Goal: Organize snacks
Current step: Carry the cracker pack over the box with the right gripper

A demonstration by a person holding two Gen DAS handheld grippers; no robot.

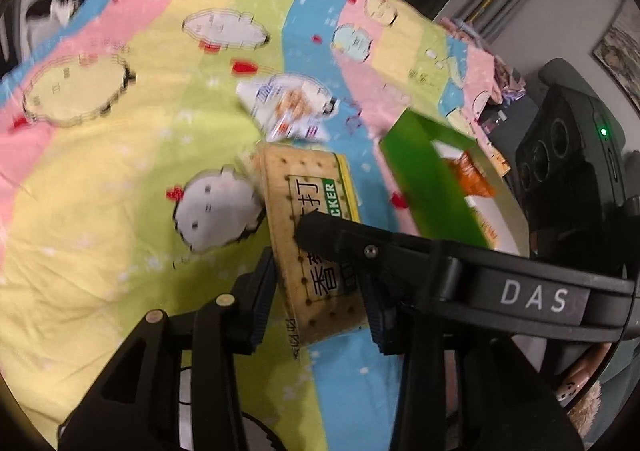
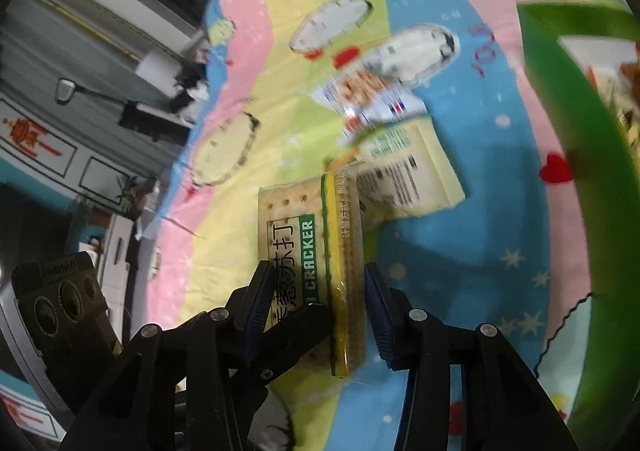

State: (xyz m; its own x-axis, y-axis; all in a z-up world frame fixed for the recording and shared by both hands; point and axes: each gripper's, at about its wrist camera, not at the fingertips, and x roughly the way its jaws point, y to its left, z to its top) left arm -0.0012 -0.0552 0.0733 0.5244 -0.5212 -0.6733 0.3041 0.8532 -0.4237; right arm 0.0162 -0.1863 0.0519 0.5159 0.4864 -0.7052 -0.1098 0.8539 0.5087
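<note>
The left gripper [image 1: 320, 303] and right gripper [image 2: 316, 311] both clamp one cracker packet [image 2: 312, 271], apparently to carry it level toward the green tray [image 2: 576, 155]. It hangs above the striped bedspread [image 1: 120, 211], near two loose snack packets [image 2: 384, 99].

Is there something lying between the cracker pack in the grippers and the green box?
Nothing visible. Between the cracker pack and the green box there is only bare bedcover. The white snack packet lies farther away, off that path.
</note>
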